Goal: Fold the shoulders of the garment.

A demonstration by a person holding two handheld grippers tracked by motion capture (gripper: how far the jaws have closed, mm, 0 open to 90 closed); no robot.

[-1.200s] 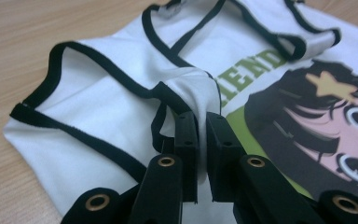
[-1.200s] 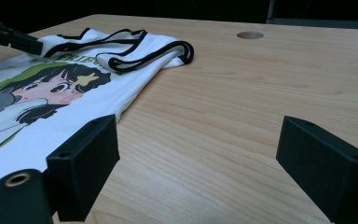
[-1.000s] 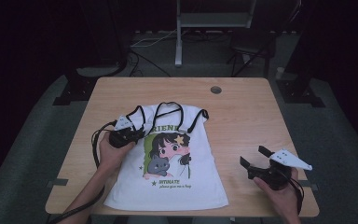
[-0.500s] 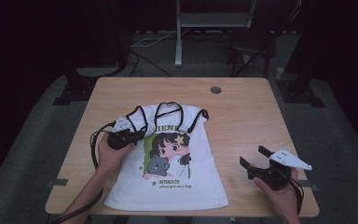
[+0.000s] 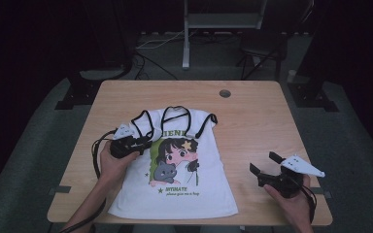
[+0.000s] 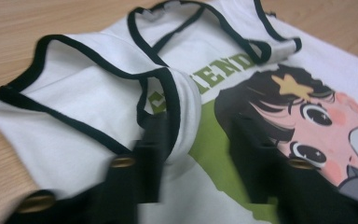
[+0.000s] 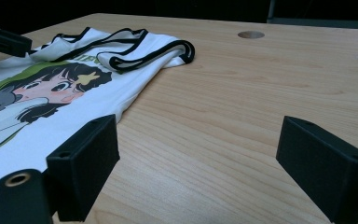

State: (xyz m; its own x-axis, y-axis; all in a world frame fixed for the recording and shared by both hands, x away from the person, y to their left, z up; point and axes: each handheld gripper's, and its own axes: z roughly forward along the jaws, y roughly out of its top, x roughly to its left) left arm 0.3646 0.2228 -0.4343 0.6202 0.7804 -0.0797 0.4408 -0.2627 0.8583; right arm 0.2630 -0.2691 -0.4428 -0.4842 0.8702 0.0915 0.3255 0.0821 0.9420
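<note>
The work here is folding a white T-shirt [image 5: 175, 179] that lies print-up on the wooden desk [image 5: 252, 121], its hem towards the person and its collar away. The left sleeve [image 6: 88, 93] is already turned inward over the chest, and the right sleeve [image 7: 144, 49] is folded in as well.

The left gripper [image 5: 143, 143] sits at the folded left sleeve. Its fingers have just been opening, and in the left gripper view they now stand apart with the edge of the fold between them, not pinched. I think the step in hand is to let go of this sleeve. To do it well, the fingers should open fully before the hand pulls back, and the hand should go straight back and a little up, so that the black trim does not catch and drag the fold open. If the fold springs up, a light press on it could flatten it.

The right gripper [image 5: 266, 169] rests on the bare desk, beside the shirt's right edge and apart from it; its fingers [image 7: 86, 163] are spread wide with nothing between them.

Count: one T-shirt, two folded sleeves, two grippers, one desk, and one round hole [image 5: 225, 93] in the desk beyond the collar.
</note>
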